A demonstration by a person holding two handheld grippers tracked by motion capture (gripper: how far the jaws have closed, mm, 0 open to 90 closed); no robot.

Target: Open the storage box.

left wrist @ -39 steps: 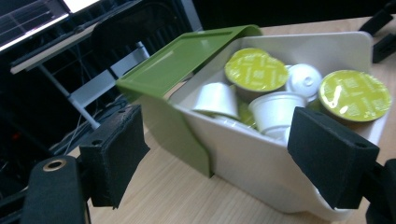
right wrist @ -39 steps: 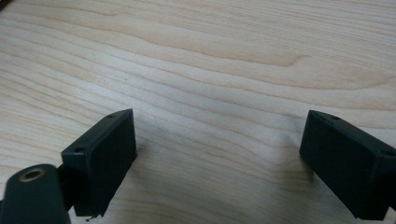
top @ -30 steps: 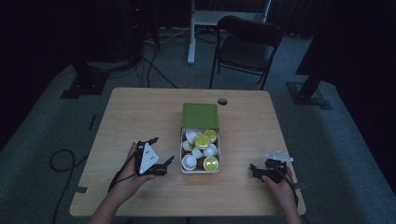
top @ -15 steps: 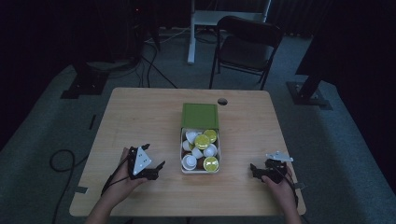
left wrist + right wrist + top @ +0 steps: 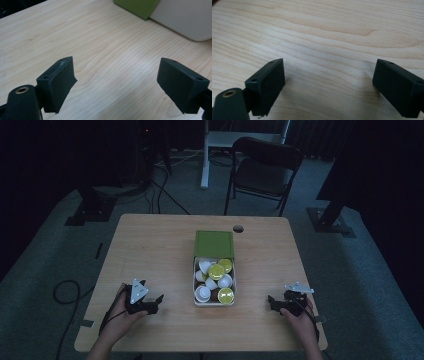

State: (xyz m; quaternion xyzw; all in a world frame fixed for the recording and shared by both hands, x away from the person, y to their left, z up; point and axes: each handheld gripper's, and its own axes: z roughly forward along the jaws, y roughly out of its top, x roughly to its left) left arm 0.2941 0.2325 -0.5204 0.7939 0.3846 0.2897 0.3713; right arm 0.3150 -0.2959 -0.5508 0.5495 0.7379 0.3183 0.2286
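Hands low on table (image 5: 160,250) — each gripper gaping, empty.

A light wooden table (image 5: 150,250) with a small round hole (image 5: 238,228) near its far edge. At its middle sits a white box (image 5: 196,292) of coffee capsules (image 5: 216,271), its green lid (image 5: 214,244) lying flat behind it.

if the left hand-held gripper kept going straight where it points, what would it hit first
Probably the white box of coffee capsules: the left hand-held gripper, jaws open and empty, points across bare wooden table toward its side wall.
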